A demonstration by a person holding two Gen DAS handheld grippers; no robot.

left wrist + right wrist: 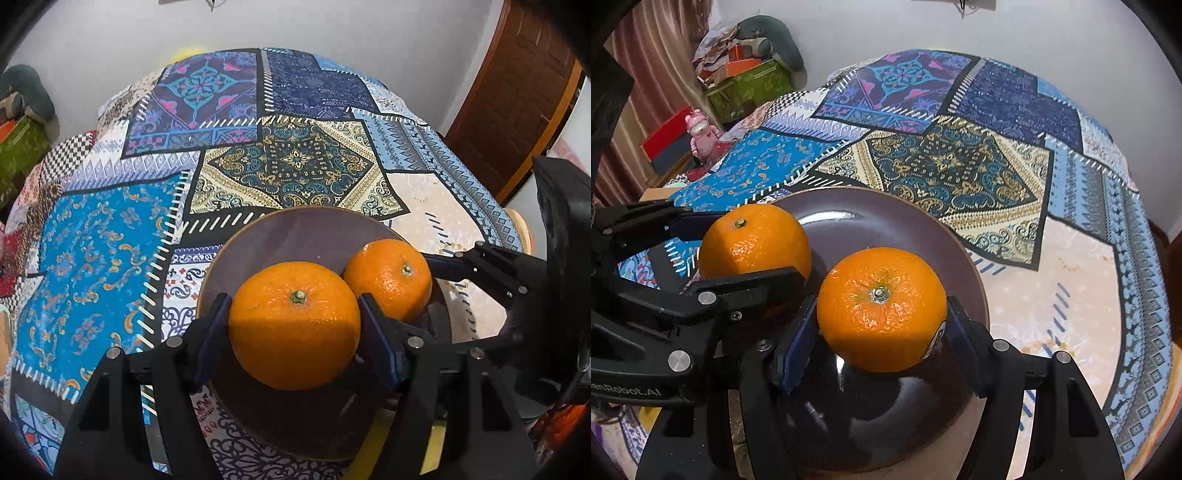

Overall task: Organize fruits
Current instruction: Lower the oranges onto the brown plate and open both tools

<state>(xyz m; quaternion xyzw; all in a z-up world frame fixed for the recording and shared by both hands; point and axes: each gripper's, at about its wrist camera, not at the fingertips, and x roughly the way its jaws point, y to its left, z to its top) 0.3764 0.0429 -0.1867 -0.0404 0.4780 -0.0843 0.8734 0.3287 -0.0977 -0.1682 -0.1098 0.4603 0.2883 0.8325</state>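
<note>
A patchwork-print tablecloth [110, 240] under a round brown plate [905, 229], white wall behind.

Over the plate, the left gripper [293, 325] clamps one orange [294, 325] and the right gripper [881, 328] clamps the other orange [881, 308]; both are glossy, pebbled, stem up, seemingly just clear of the glazed surface. The second carries a small sticker.

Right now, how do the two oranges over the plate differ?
The left gripper's orange shows no sticker in either view; the right gripper's orange has one low on its side. The first's stem is green; the second's looks greyish, ringed by rougher skin. Shared: each is clamped between blue pads, stem up, over the brown plate; whether either rests on it is unclear.
</note>
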